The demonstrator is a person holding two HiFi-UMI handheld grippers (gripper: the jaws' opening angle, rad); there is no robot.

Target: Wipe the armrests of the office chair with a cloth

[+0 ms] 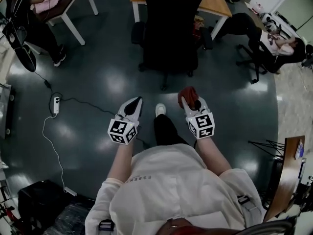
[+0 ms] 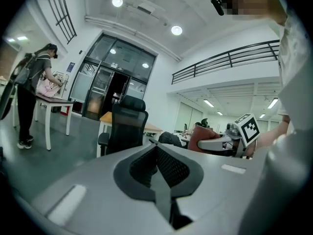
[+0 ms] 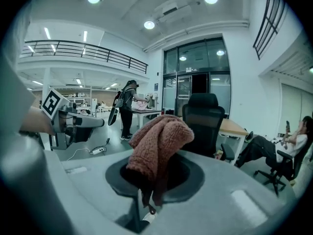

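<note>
You are standing short of the office chair (image 1: 168, 28), which sits just before the table (image 1: 215, 4), and both of its armrests (image 1: 138, 33) are well apart from your tools, so I judge that nothing has been wiped yet. Your right tool (image 1: 189, 98) is pinching the reddish-brown cloth (image 3: 159, 136), which bunches up over its jaws on your side of the chair, while your left tool (image 1: 137, 102) is pressed together on nothing. All the wiping is left: close the gap to the chair, then bring the cloth onto one armrest and afterwards the other.
</note>
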